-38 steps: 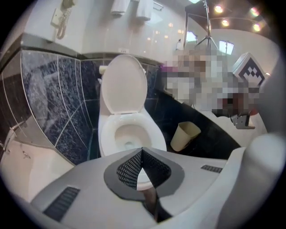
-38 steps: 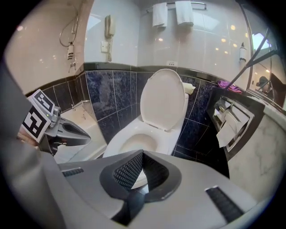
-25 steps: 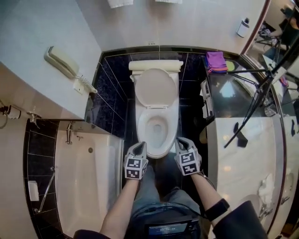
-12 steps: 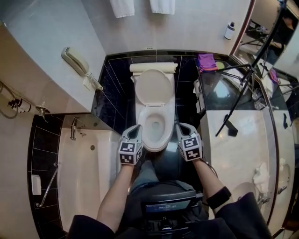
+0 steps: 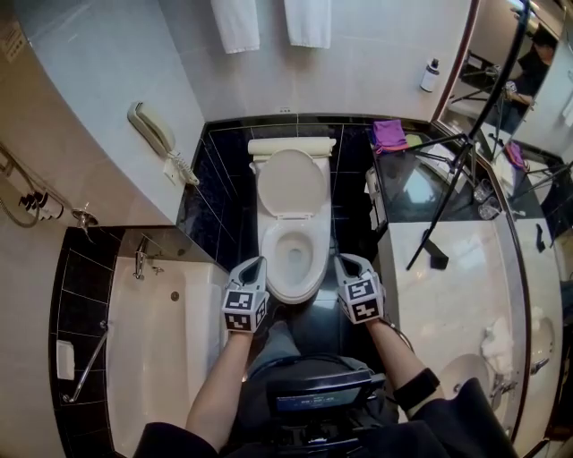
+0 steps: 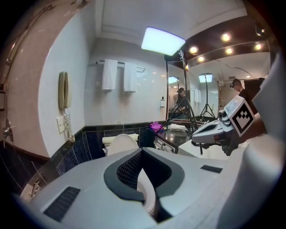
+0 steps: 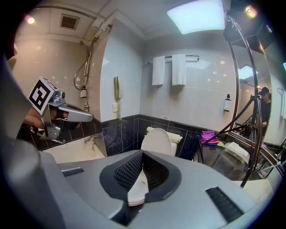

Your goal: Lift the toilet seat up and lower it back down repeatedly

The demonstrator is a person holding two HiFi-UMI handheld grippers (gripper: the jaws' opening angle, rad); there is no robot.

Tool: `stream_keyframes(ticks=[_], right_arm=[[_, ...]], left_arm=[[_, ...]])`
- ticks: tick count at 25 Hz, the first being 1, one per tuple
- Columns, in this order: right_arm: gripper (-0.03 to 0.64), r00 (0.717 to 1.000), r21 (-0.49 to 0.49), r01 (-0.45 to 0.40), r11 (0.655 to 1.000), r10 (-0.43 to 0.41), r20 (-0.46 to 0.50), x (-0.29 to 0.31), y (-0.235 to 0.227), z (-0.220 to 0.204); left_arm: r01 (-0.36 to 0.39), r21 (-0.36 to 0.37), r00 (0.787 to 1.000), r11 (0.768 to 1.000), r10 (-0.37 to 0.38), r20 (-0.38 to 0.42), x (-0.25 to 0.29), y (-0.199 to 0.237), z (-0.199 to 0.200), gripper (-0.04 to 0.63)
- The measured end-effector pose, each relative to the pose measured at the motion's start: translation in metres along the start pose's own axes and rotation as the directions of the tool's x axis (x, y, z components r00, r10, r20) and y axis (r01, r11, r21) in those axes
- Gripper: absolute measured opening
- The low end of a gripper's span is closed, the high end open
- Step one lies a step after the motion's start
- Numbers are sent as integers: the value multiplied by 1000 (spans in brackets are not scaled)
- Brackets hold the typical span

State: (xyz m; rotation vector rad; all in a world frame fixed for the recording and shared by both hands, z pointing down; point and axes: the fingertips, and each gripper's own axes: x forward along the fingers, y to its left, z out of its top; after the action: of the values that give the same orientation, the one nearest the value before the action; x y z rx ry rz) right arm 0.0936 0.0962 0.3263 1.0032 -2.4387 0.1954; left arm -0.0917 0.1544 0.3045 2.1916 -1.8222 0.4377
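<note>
Grey left gripper (image 5: pixel 256 263) and right gripper (image 5: pixel 346 260) (black-and-white marker cubes (image 5: pixel 240 315)); black wristband (image 5: pixel 414 391), blue jeans (image 5: pixel 285 343).

Centre: toilet (image 5: pixel 291 234) against back wall (image 5: pixel 376 63); bathtub (image 5: pixel 161 358) at its left, counter (image 5: pixel 461 295) at its right; phone (image 5: pixel 150 130) on left wall (image 5: pixel 85 80); towels (image 5: pixel 273 22) above toilet.

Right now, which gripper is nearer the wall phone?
Left. The left gripper sits by the toilet bowl at its left front edge, on the side of the wall phone; the right gripper is across the bowl, beside the vanity counter.
</note>
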Motion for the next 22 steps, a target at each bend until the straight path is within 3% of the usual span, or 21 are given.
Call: stream_keyframes(ticks=[17,20,22], right_arm=[[22,999,3,36,999,-36,-26,15,-11,-14],[99,998,17,36,999,-36,-46,32,-20,-19],[116,997,37,34,999,-31,-68,42,-21,-28]], left_arm=[[-12,22,1000,1000,12,8,10,-1,-2,-8],[-12,29,1000,1000,12,-5,23,5,-7,-8],[-8,33,1000,999,8,-17,29,9,-13,-8]])
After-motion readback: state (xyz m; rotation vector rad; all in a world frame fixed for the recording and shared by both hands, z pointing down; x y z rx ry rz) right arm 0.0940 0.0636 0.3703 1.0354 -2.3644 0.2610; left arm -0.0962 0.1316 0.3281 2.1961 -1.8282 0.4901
